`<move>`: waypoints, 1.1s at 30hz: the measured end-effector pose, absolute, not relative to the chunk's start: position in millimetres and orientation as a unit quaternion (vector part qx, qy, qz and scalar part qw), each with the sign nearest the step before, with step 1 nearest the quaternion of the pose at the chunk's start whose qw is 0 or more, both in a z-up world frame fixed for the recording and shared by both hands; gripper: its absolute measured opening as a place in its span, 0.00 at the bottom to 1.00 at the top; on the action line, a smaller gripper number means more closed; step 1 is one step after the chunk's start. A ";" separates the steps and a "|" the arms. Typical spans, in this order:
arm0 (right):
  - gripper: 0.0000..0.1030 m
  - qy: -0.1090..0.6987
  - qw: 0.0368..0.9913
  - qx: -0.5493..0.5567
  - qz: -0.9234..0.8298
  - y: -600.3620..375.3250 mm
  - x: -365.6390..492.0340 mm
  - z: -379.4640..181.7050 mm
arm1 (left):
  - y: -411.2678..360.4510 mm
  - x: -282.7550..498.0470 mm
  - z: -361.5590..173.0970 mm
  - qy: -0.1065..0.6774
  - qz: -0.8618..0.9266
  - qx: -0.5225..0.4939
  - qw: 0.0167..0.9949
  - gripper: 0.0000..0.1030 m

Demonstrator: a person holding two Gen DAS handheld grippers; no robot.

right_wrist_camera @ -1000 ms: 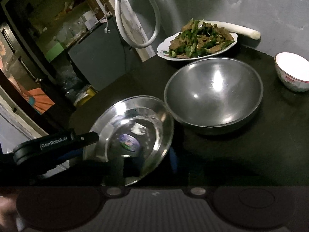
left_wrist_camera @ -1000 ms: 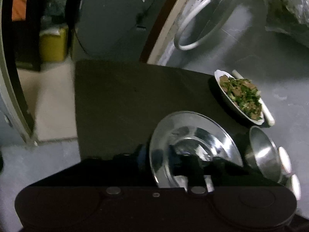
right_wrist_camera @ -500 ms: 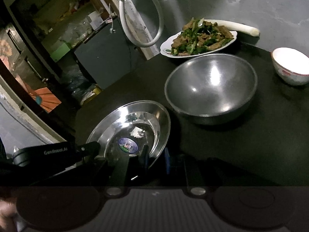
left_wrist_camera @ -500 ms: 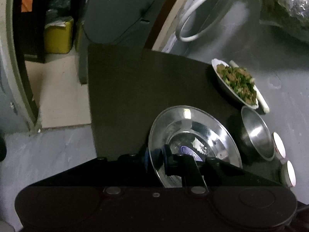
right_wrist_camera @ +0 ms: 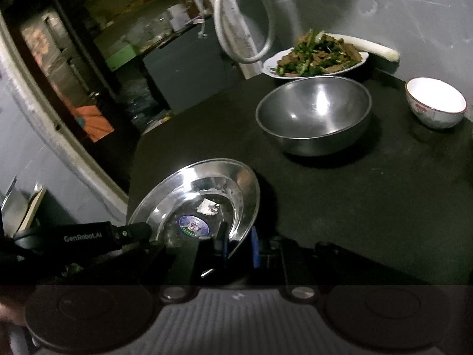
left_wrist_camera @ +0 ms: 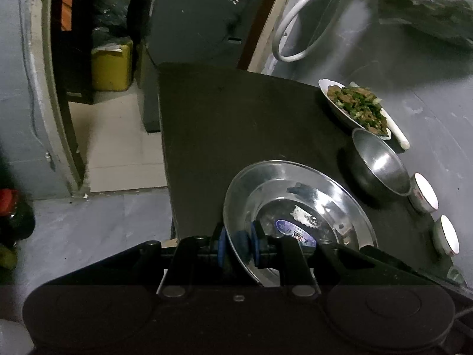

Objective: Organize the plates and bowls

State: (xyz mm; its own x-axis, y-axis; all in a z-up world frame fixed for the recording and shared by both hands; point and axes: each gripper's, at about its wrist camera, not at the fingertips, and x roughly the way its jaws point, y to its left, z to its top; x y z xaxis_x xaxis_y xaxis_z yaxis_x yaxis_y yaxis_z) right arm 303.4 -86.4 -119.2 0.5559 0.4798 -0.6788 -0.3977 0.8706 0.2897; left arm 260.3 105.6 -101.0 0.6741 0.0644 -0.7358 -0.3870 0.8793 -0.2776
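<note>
A shiny steel plate (left_wrist_camera: 295, 201) with a round blue sticker sits tilted at the near left corner of the black table (left_wrist_camera: 236, 118). My left gripper (left_wrist_camera: 238, 236) has its blue pads on either side of the plate's near rim; its jaws are opening slightly with the rim between them. In the right wrist view the plate (right_wrist_camera: 207, 189) is held on its right rim by my right gripper (right_wrist_camera: 239, 242), which is shut on it. The left gripper (right_wrist_camera: 139, 232) reaches in from the left. A large steel bowl (right_wrist_camera: 316, 112) stands farther back, apart from the plate.
A white dish of cooked greens and meat (right_wrist_camera: 319, 56) and a white stalk (right_wrist_camera: 378, 50) lie by the grey wall. A white bowl (right_wrist_camera: 436, 103) stands at the right; two white bowls (left_wrist_camera: 424, 192) (left_wrist_camera: 446, 235) show in the left view. The table's left edge (left_wrist_camera: 165, 162) drops to floor.
The steel plate, held by both grippers, has moved away from the steel bowl toward the table's near left corner. The bowl and dishes have not moved.
</note>
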 end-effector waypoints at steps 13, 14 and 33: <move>0.18 0.351 0.883 0.027 0.310 -129.5 275.7 -92.0 | 43.0 250.3 -58.4 0.367 0.141 -0.164 0.905 0.21; 0.18 0.347 0.885 0.030 0.310 -135.2 274.1 -89.5 | 36.7 251.2 -54.6 0.365 0.138 -0.161 0.906 0.21; 0.19 0.275 0.947 0.059 0.154 -313.5 238.9 -45.4 | -152.0 308.8 -55.2 0.362 -0.050 -0.116 0.924 0.21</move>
